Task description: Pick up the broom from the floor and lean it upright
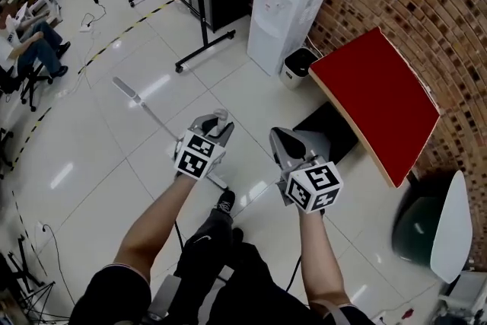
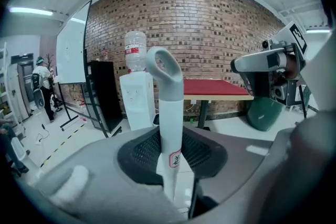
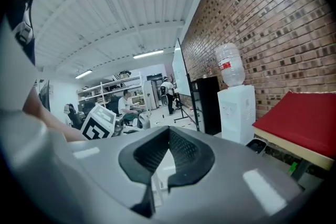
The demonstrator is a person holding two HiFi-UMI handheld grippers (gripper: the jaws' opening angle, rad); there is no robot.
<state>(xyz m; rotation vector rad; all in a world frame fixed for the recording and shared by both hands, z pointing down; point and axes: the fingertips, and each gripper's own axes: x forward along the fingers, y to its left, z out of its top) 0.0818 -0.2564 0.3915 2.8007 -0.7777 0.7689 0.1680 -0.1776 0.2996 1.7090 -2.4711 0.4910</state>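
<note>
The broom's pale grey handle ends in a loop and stands upright between the jaws of my left gripper, which is shut on it just below the loop. A sticker sits on the handle near the pads. A thin pale pole with a flat end lies on the tiles and runs toward that gripper; whether it joins the held handle is hidden. To the right and level with it, my right gripper is shut, and nothing is between its pads. Both are raised off the floor.
A white water dispenser and a small bin stand ahead by the brick wall. A red-topped table is at the right, with a green chair nearer. A whiteboard stand is ahead left. A seated person is far left.
</note>
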